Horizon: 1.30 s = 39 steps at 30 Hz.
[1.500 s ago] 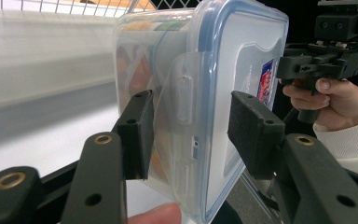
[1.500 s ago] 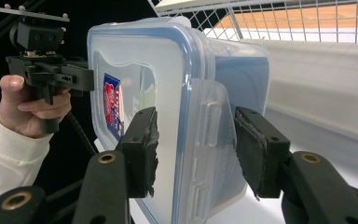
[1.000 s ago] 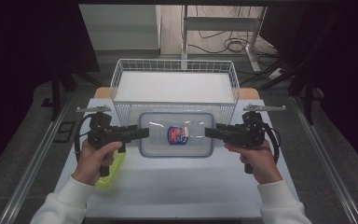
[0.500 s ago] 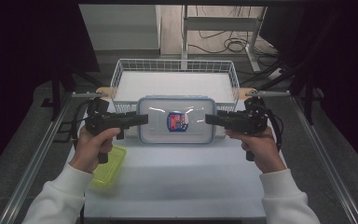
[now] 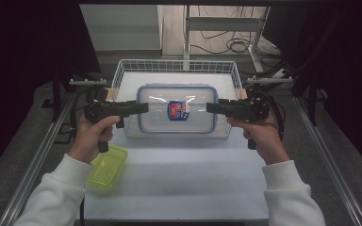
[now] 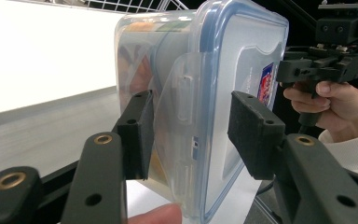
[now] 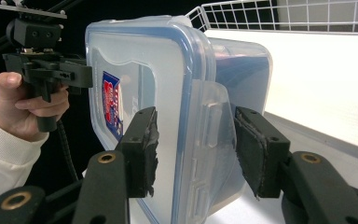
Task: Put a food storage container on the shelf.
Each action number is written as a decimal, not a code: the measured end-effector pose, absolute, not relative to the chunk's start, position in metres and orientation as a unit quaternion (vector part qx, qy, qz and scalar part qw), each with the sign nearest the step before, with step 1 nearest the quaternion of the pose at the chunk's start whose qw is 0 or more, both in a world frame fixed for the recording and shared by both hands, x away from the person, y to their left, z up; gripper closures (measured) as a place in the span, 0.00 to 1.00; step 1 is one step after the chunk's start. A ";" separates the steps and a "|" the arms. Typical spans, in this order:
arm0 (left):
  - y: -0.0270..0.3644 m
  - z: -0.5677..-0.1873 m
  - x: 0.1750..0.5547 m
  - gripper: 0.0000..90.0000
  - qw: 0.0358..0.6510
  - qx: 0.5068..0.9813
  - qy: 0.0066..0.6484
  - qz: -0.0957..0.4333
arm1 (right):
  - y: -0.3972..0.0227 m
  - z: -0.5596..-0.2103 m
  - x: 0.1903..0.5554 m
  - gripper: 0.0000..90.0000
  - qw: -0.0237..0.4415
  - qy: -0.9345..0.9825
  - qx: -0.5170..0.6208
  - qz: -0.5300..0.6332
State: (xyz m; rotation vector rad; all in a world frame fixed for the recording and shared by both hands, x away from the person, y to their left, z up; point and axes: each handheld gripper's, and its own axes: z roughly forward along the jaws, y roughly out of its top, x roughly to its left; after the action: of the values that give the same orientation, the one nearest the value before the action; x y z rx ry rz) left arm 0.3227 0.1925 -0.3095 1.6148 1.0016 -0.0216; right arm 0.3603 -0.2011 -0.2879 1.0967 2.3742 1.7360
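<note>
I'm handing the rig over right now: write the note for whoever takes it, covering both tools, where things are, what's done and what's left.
Left tool: gripping the left latch flap of the clear lidded container.
Right tool: gripping the right latch flap of it.
Container: held up between both tools, level, above the front edge of the white wire basket.
Green lid: flat on the table by the left forearm.
Done: container lifted from the table.
Left, probably: lower it into the basket, then release both tools.
</note>
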 end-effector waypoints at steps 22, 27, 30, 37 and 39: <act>0.196 -0.290 0.364 0.58 0.599 0.684 0.417 -0.005 | -0.197 -0.261 0.391 0.56 0.028 0.756 0.347 0.555; 0.199 -0.292 0.375 0.58 0.598 0.684 0.418 -0.004 | -0.194 -0.262 0.403 0.56 0.032 0.761 0.345 0.548; 0.200 -0.291 0.382 0.58 0.598 0.685 0.417 -0.001 | -0.192 -0.261 0.410 0.56 0.032 0.762 0.346 0.546; 0.203 -0.292 0.404 0.58 0.599 0.684 0.416 -0.006 | -0.189 -0.259 0.428 0.56 0.034 0.762 0.347 0.545; 0.203 -0.293 0.408 0.58 0.599 0.684 0.416 -0.007 | -0.189 -0.259 0.432 0.56 0.032 0.762 0.348 0.545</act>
State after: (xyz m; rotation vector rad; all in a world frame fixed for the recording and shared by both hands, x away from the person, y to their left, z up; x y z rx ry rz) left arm 0.4078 0.2032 -0.2931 1.5857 0.9659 -0.0169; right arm 0.4316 -0.1889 -0.2595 1.0725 2.3462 1.6771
